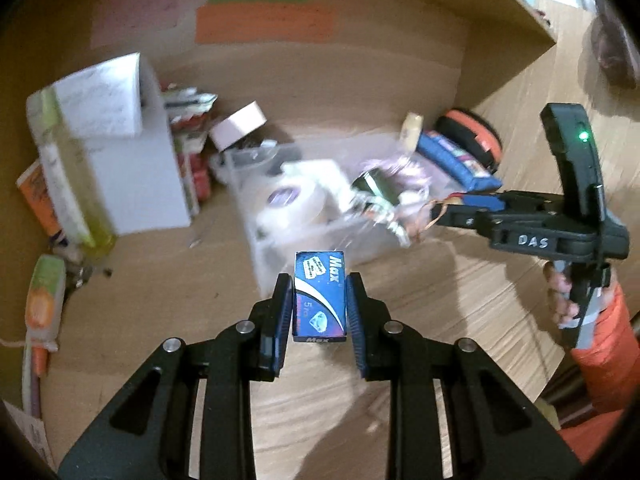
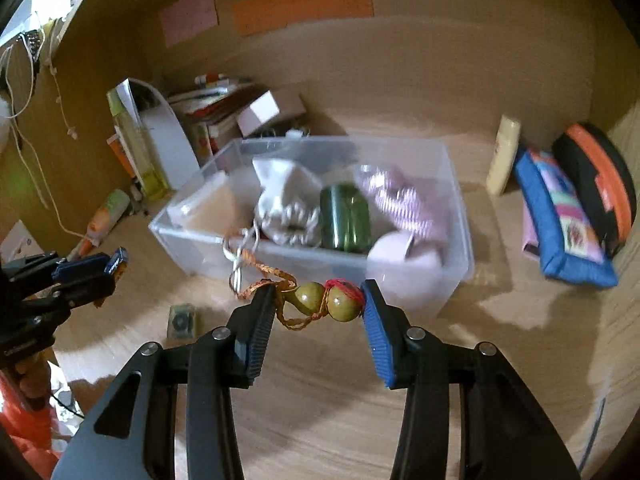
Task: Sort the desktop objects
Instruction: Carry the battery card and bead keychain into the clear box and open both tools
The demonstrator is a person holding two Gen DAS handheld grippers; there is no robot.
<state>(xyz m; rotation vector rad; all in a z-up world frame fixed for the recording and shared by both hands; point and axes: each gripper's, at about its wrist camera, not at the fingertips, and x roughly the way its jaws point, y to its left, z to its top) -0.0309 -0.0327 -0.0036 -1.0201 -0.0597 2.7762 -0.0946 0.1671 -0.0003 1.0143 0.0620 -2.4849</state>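
Left gripper [image 1: 319, 300]: pads pinching a small blue "Max" box [image 1: 319, 298], held above the wooden desk [image 1: 440, 300]. Right gripper [image 2: 320, 308]: clamped across an olive gourd-shaped charm [image 2: 326, 304] with red thread and an orange braided cord [image 2: 276, 276], lifted just in front of the clear plastic bin [image 2: 456, 200]. Bin holds a white drawstring pouch [image 2: 286, 200], a green jar [image 2: 346, 218] and pale tape rolls. Blue pencil case [image 2: 560, 216] lies to the right.

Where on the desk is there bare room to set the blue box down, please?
Bare wood lies in front of the clear bin, beside the small card, and between the bin and the blue pouch. The back left around the white box and books is crowded.
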